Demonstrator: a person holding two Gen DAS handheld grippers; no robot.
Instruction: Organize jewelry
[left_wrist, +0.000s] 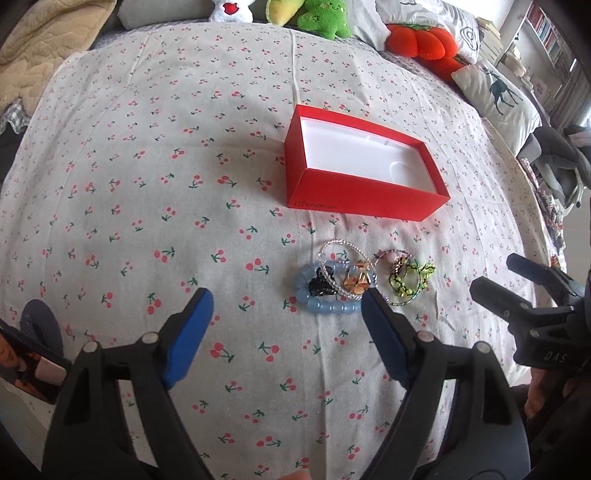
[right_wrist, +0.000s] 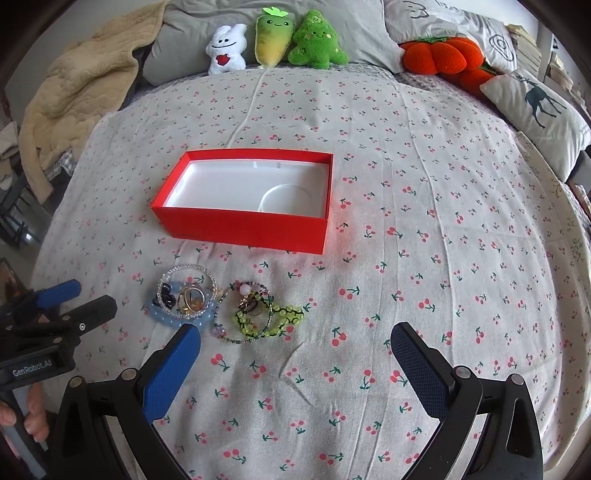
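An open red box (left_wrist: 364, 201) with a white empty inside lies on the cherry-print sheet; it also shows in the right wrist view (right_wrist: 243, 227). In front of it is a jewelry pile: a blue bead bracelet (left_wrist: 325, 306) (right_wrist: 162, 315), a clear bead bracelet (left_wrist: 334, 246) (right_wrist: 184, 268), gold rings (left_wrist: 356, 280) (right_wrist: 190, 297) and a green bead piece (left_wrist: 410, 282) (right_wrist: 273, 317). My left gripper (left_wrist: 286, 299) is open and empty, its right fingertip at the pile's near edge. My right gripper (right_wrist: 295, 334) is open and empty, just right of the pile; it shows in the left wrist view (left_wrist: 502, 275).
Plush toys (right_wrist: 275, 38), an orange plush (right_wrist: 439, 55) and pillows (right_wrist: 535, 110) line the bed's far edge. A beige blanket (right_wrist: 74, 96) is heaped at the far left. The left gripper shows at the left of the right wrist view (right_wrist: 79, 293).
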